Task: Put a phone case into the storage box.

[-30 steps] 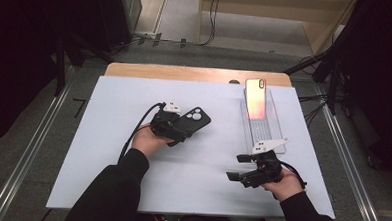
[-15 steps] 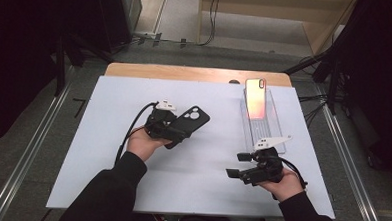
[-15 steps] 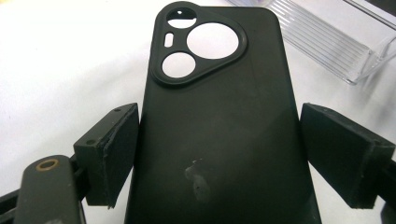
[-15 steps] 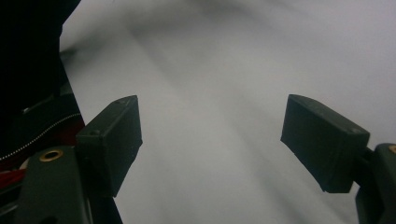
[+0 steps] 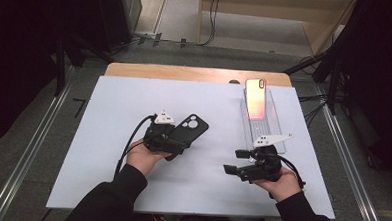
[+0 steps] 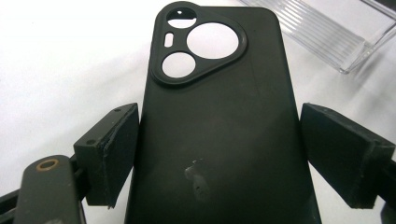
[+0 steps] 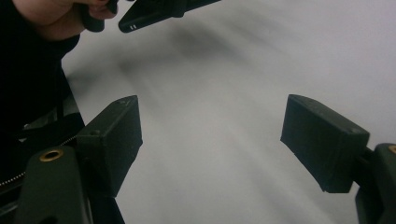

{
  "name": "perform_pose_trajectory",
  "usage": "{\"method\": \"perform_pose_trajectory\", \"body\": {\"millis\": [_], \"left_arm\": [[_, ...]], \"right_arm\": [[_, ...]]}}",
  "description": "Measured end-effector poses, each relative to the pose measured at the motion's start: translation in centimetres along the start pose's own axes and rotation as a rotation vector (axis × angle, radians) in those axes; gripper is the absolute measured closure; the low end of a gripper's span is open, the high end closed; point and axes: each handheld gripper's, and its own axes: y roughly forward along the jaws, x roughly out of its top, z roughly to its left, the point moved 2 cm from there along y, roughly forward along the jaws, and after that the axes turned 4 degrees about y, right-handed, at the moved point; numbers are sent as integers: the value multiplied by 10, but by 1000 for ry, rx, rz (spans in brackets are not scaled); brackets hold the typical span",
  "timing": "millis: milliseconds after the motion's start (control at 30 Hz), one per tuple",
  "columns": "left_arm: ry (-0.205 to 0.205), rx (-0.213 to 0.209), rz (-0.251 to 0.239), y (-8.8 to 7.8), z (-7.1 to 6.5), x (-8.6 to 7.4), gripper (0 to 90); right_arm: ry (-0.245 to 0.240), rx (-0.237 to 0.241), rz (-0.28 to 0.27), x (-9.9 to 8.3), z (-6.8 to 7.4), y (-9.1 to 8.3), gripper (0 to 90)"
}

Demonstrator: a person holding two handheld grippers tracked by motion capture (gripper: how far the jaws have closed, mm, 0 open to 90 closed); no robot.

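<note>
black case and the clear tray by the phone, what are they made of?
Black phone case: looks like matte soft plastic or silicone; dull even sheen, moulded camera cutouts, a small scuff. Can't tell which.
Clear tray: transparent rigid plastic, probably acrylic; see-through walls, ribbed floor, bright edge glints.

The black phone case (image 6: 219, 130) runs off the left gripper view's bottom edge, and the white table (image 7: 243, 93) is blurred.

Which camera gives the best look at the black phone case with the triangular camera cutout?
The left gripper view: the black phone case appears close up, cutouts plain. The high view shows it small; the right gripper view catches its bottom edge.
</note>
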Motion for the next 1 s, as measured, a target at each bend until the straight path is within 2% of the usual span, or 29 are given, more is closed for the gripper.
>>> {"method": "perform_pose_trajectory", "body": {"millis": [67, 233, 467, 733, 933, 1000], "left_arm": [[-11, -5, -7, -3, -2, -2, 147], [-33, 23, -25, -10, -4, -8, 147], [-28, 66, -60, -13, -12, -16, 147], [-47, 116, -123, -20, -19, -22, 147], [-90, 132, -187, -25, -20, -26, 147], [-90, 145, -199, -25, -21, -28, 147]], "right_arm": [[10, -5, -3, 2, 0, 0, 185], [47, -2, -16, 6, 4, 0, 185], [56, -17, -44, 16, 10, 4, 186], [81, -34, -58, 26, 16, 10, 185], [110, -42, -70, 33, 19, 15, 185], [118, -42, -75, 35, 19, 17, 185]]}}
